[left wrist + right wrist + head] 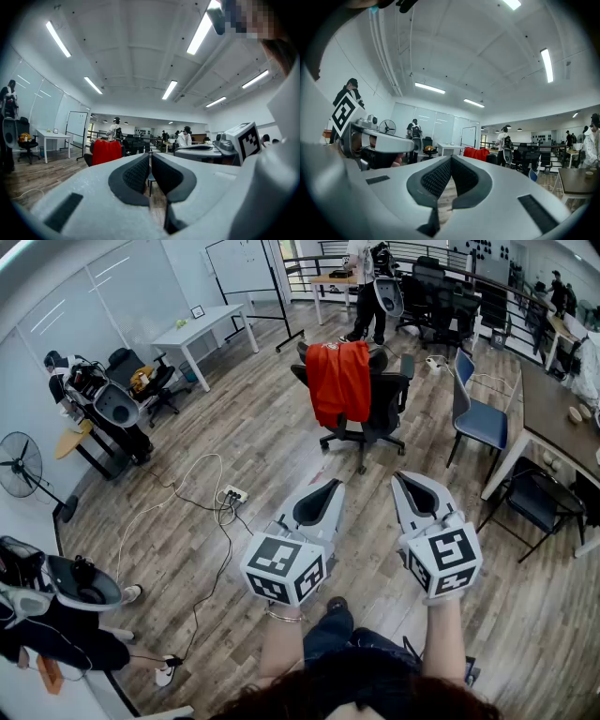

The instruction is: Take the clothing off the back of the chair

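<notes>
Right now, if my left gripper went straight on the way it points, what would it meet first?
Open floor at first. Farther on, the left gripper lines up just right of the red garment, so probably the office chair holding it; depth is unclear.

Red clothing draped over back of black wheeled chair, hanging loose. Chair upright. Both well ahead of left gripper and right gripper, touched by neither.

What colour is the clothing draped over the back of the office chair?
Red-orange. The clothing hangs on the black office chair, clearest in the head view.
</notes>
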